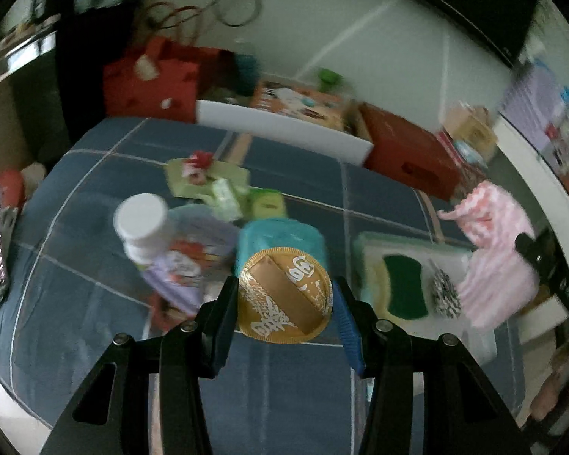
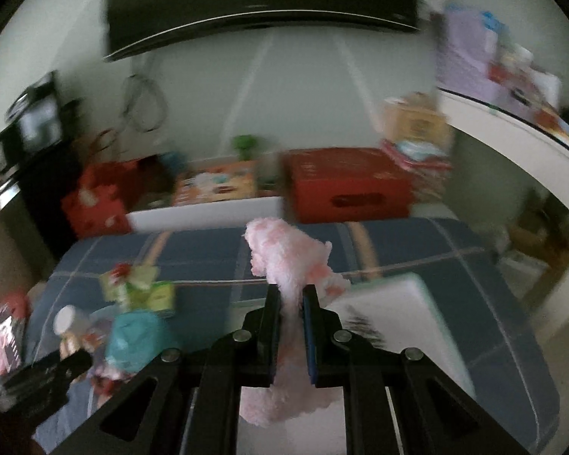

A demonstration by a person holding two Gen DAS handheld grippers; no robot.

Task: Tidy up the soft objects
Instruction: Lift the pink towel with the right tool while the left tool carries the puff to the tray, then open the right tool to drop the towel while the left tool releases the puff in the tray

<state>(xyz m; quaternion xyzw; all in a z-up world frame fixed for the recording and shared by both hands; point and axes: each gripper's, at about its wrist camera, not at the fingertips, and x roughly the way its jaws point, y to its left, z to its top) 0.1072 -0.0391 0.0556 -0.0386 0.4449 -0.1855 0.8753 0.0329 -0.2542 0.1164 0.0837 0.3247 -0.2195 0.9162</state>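
My left gripper (image 1: 284,305) is shut on a teal cup with a round gold foil lid (image 1: 284,295), held above the blue checked bedcover (image 1: 277,386). My right gripper (image 2: 290,303) is shut on a fluffy pink-and-white cloth (image 2: 284,254), which sticks up past the fingertips and hangs down below them. In the left wrist view the same pink cloth (image 1: 493,261) hangs at the right, with the right gripper's black body behind it. The right wrist view shows the teal cup (image 2: 132,337) at lower left. Both views are motion-blurred.
A white tray (image 1: 409,244) on the bed holds a green-and-yellow sponge (image 1: 402,284) and a black-and-white patterned item (image 1: 445,294). A white-capped purple bottle (image 1: 144,223) and green packets (image 1: 208,182) lie left of it. Red boxes (image 1: 409,151) line the wall.
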